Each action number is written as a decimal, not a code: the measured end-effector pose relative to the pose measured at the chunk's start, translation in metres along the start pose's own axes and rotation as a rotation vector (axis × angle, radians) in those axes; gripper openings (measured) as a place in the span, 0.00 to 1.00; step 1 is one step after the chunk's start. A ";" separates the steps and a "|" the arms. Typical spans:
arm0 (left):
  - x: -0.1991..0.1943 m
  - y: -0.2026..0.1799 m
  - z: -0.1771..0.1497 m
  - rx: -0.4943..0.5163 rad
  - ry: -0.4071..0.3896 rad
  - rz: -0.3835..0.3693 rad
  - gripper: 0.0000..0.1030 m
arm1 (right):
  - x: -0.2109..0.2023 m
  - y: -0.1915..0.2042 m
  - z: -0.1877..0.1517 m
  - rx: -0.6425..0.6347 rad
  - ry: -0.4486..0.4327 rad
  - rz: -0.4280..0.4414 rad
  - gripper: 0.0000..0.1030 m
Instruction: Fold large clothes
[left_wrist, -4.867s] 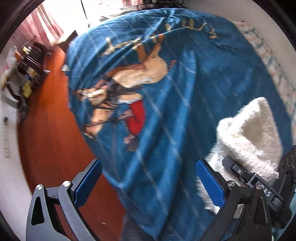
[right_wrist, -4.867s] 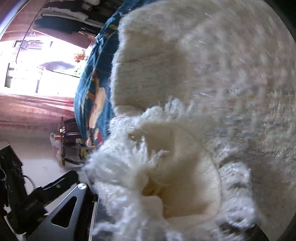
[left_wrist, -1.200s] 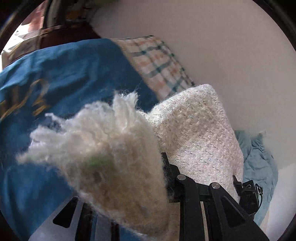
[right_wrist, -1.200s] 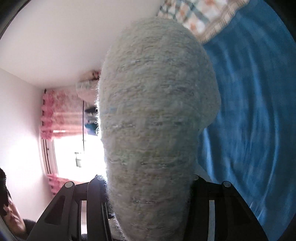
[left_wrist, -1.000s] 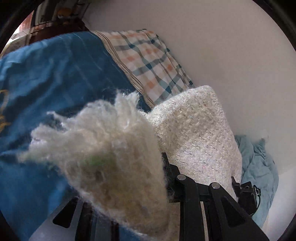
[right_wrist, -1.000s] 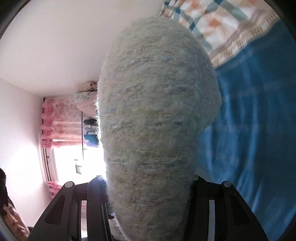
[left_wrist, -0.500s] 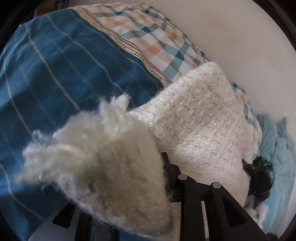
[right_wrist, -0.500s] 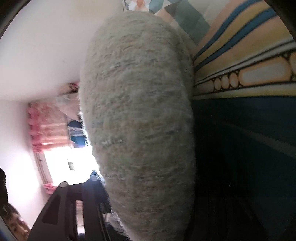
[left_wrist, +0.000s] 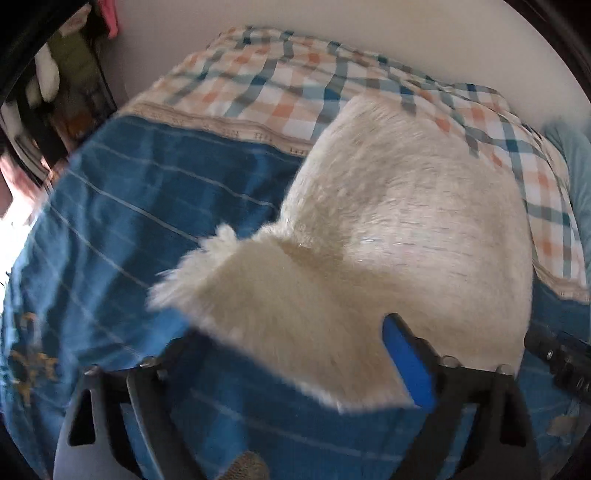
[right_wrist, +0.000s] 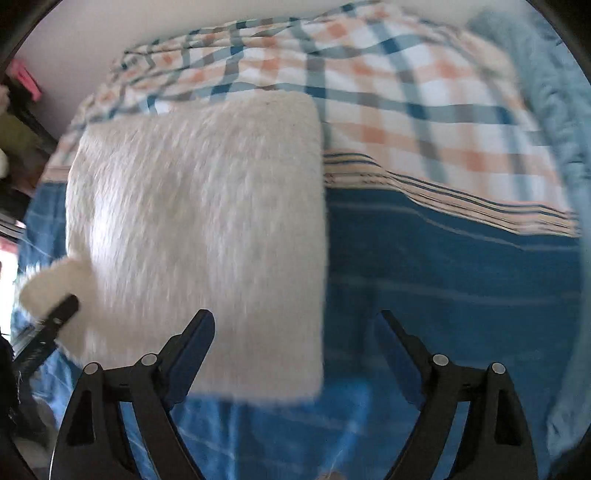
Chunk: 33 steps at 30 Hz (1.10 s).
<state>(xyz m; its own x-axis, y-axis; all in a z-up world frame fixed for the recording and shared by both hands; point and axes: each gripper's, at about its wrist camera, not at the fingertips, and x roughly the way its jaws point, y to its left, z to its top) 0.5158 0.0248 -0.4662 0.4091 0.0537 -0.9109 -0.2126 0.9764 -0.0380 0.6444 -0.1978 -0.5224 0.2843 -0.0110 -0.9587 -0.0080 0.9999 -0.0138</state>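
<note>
Bright daylight throughout, strongest at the blown-out left edge of both views; soft shadow beneath the cream knit (left_wrist: 388, 251) onto the blue blanket (left_wrist: 122, 221); motion blur across the knit's fringe and the plaid sheet (right_wrist: 406, 85) at upper right; heavy fisheye bending and dark vignette at every corner; gripper frames at the bottom comparatively sharp.

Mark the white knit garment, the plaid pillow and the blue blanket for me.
white knit garment (right_wrist: 199, 236): right wrist view, middle of the flat folded panel.
plaid pillow (right_wrist: 406, 96): right wrist view, checked top surface.
blue blanket (right_wrist: 443, 277): right wrist view, bare striped area right of the garment.
</note>
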 end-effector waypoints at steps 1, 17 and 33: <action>-0.016 -0.003 -0.003 0.030 -0.021 0.016 0.91 | -0.009 -0.001 -0.011 0.005 -0.012 -0.039 0.90; -0.256 0.006 -0.040 0.176 -0.168 -0.016 0.93 | -0.324 0.005 -0.170 0.132 -0.203 -0.180 0.92; -0.489 0.028 -0.114 0.201 -0.319 -0.060 0.93 | -0.614 0.011 -0.312 0.167 -0.380 -0.175 0.92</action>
<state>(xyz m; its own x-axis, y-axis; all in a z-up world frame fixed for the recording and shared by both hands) 0.2083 0.0023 -0.0689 0.6778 0.0266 -0.7348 -0.0146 0.9996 0.0228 0.1704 -0.1834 -0.0231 0.6001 -0.2064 -0.7728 0.2173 0.9719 -0.0908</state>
